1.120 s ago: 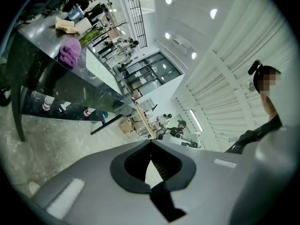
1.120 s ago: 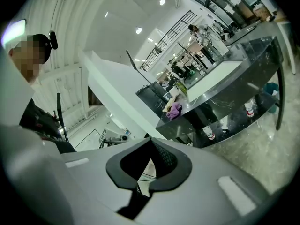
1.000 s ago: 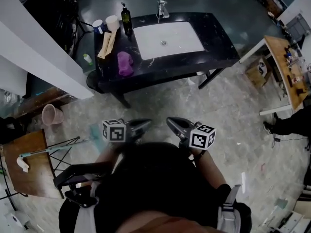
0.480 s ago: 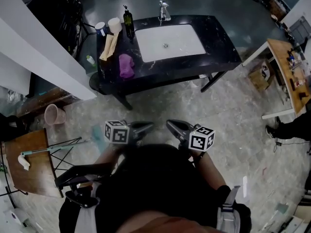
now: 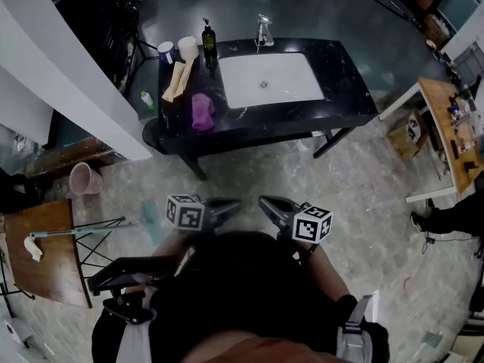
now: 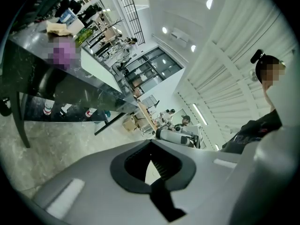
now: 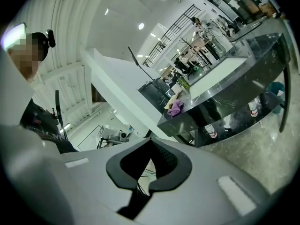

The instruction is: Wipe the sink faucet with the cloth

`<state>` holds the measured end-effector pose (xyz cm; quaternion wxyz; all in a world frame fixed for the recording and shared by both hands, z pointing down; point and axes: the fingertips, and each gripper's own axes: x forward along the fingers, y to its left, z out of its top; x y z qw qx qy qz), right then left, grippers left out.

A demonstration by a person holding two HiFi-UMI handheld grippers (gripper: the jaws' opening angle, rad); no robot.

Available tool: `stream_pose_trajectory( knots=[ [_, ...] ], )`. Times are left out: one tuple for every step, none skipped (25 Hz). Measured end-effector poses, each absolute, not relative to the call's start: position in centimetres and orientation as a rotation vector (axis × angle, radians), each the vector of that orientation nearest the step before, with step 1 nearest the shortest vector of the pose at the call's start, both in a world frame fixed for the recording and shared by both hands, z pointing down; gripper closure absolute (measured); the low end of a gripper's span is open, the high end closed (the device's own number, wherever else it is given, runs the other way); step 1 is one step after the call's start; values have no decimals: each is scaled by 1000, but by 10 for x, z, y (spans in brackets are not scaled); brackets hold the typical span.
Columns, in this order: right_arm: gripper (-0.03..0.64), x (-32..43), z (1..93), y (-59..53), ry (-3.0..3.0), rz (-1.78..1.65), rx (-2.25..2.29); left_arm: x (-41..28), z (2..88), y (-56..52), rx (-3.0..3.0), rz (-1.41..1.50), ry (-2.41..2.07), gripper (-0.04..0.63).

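We stand well back from the black counter (image 5: 344, 89), with both grippers held close to our body over the floor. The left gripper (image 5: 225, 206) has its jaws pressed together with nothing between them. The right gripper (image 5: 268, 203) is the same: closed and empty.

The purple cloth (image 5: 202, 111) lies crumpled on the left part of the counter, just left of the white sink (image 5: 291, 74) and well apart from both grippers. The faucet (image 5: 264, 30) stands upright at the sink's far edge, bare of any cloth.

At the counter's far left corner stand a dark bottle (image 5: 209, 40) and two cups (image 5: 187, 48). A tan packet (image 5: 176, 80) lies between them and the cloth.
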<state>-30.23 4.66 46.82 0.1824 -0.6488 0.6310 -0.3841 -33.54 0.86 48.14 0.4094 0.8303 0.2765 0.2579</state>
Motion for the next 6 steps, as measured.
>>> stream_pose_trajectory(
  knots=[
    [604,-301,468,46,1783,-1083,-1833,-335,481,7,2093,645,694,594],
    [604,-301,468,46,1782,-1083,-1834,-334,481,6,2093,642,689,594],
    [604,-300,468,46,1781,-1083,-1836,-334,481,5,2094,639,684,594],
    [604,-300,468,46,1778,-1084,-1837,-334,481,5,2093,638,680,594],
    [604,-299,469,47,1776,-1085,-1837,-334,481,4,2093,637,676,595],
    [604,-299,469,47,1773,-1086,-1838,-334,481,4,2093,637,672,594]
  ],
)
